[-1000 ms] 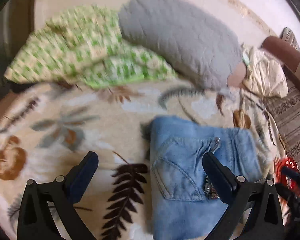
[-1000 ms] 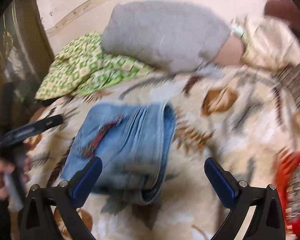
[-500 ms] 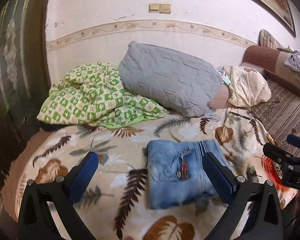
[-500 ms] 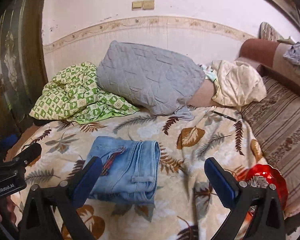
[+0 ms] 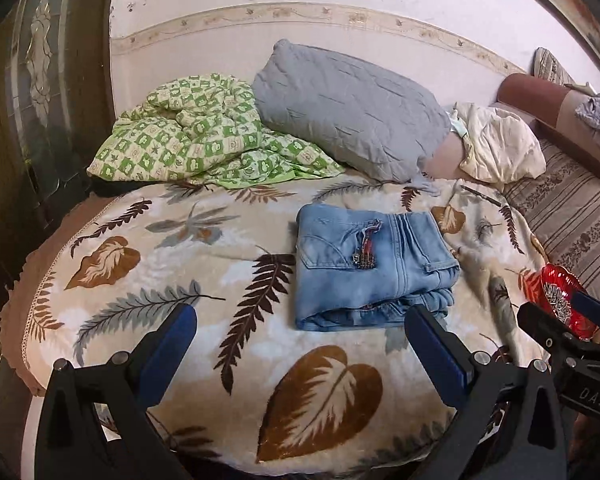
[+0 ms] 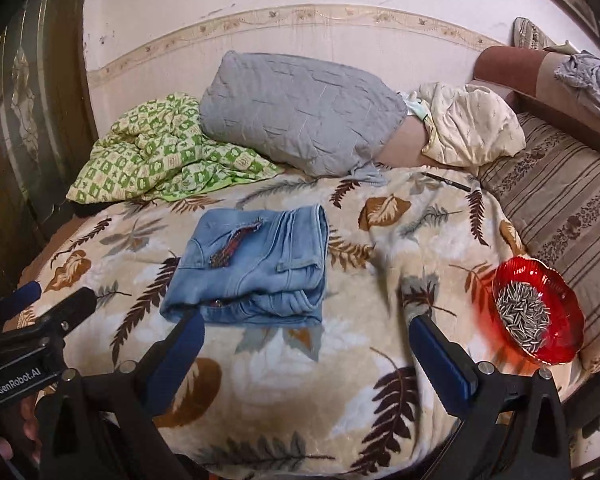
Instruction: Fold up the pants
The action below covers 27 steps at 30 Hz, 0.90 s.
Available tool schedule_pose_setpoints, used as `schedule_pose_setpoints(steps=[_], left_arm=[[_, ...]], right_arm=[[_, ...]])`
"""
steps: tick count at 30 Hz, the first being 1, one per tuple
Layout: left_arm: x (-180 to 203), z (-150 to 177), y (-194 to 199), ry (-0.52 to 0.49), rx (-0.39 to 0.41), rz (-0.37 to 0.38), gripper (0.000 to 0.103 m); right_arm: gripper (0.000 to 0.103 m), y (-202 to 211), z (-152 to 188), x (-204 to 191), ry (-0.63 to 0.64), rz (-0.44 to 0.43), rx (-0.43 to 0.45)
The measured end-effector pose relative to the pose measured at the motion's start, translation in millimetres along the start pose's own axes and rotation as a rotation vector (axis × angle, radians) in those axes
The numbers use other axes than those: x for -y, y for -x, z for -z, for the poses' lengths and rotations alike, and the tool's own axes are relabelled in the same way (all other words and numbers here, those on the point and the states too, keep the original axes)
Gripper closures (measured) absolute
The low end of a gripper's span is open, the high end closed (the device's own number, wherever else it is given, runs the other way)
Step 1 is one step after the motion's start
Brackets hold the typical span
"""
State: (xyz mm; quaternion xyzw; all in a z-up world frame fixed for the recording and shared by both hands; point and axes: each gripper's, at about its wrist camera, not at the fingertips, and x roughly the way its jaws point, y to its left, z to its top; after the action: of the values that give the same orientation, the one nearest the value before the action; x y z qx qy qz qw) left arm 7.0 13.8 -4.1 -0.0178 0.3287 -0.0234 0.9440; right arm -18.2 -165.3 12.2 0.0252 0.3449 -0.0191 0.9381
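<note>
Nearest, left gripper [image 5: 300,344] and right gripper [image 6: 306,346], both with jaws spread wide, empty, above the bed's near edge. Just beyond, folded blue jeans [image 5: 370,270] lying flat mid-way across the leaf-print blanket [image 5: 172,276], pocket side up. By the right edge, red dish of sunflower seeds [image 6: 538,314]. Farthest, against the wall, green checked quilt [image 5: 204,132] beside grey pillow [image 5: 352,108].
</note>
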Motion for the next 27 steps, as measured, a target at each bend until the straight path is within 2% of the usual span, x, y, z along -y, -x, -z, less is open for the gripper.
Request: schedule_pose_setpoints(steps=[27], left_arm=[[5, -2, 4, -0.029, -0.009, 0.015, 0.000]], right_arm=[[0.000, -1, -5, 12, -0.011, 0.023, -0.008]])
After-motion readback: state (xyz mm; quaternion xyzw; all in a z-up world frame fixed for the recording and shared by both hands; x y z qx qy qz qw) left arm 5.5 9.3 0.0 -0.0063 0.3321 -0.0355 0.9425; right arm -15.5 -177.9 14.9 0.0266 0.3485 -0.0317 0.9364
